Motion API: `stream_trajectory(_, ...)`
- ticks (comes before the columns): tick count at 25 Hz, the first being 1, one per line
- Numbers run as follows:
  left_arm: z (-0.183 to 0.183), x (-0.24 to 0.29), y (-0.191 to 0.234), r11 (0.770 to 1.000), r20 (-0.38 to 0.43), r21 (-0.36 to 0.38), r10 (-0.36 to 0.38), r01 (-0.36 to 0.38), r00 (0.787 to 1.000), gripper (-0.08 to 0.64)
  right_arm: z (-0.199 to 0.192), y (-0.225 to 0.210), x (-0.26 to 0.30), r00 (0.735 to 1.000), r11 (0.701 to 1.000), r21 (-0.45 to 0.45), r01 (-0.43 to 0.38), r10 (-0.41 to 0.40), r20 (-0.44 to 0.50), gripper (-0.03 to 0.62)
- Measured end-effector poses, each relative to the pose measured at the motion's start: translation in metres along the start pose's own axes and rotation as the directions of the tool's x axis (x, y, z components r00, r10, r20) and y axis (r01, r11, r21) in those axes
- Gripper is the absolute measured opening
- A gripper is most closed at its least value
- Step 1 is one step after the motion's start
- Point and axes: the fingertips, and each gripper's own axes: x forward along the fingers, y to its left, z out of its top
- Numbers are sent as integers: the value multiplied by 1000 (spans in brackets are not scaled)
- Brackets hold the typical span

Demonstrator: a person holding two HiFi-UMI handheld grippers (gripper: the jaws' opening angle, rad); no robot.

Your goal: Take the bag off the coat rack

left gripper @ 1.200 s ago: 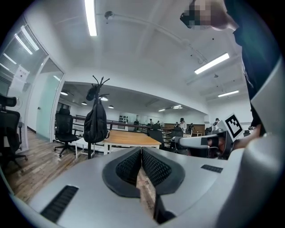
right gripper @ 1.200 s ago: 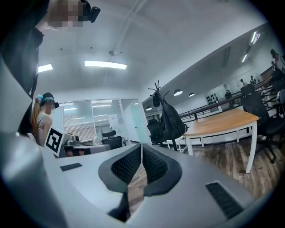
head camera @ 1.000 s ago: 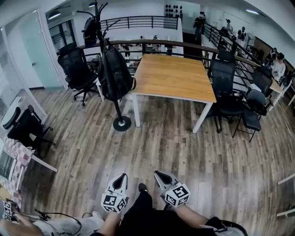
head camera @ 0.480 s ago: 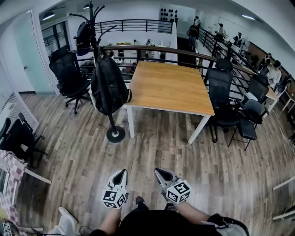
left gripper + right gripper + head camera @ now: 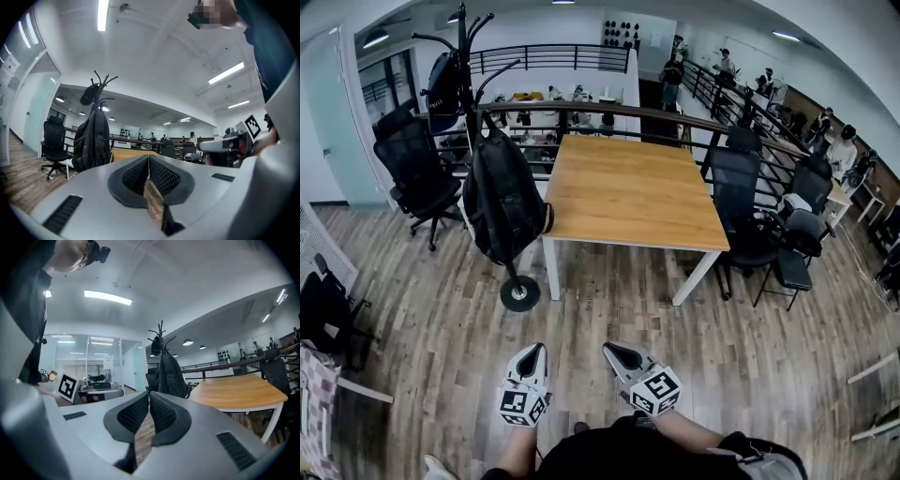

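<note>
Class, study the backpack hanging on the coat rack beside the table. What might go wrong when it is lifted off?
The backpack hangs on a thin coat rack with a small round base: a sideways pull may tip it. A dark item hanging higher could be knocked off. The freed backpack might strike the table beside it.

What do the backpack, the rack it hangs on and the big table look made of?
Black backpack: matte woven fabric, probably nylon; it sags softly.
Black coat rack: likely painted metal; thin rigid pole, disc base.
Orange-brown tabletop: wood or wood-look laminate; smooth, grain too faint to tell.
</note>
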Motion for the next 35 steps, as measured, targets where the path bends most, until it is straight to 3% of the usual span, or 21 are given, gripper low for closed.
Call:
stream_trajectory(7,7,36,21,1000,-3,-19,-1,1,1000,17,-6,-37,26,1000,999,49,14,-14,-16,37)
stream_trajectory(15,21,91,73,996,-5,-6,86,-86,996,17,11,-79,101,997,994,78,-79,78,7,37)
stream_trajectory(21,49,155,96,990,19,9,143,-143,990,17,50,-139,149,989,989,42,-142,140,41,37)
stream_trajectory(28,64,215,121,977,23,6,215,-215,976,17,67,-206,191,982,981,66,-182,178,60,37)
stream_trajectory(35,86,230,158,946,35,35,321,-322,946,17,73,-246,235,974,972,80,-222,217,70,37)
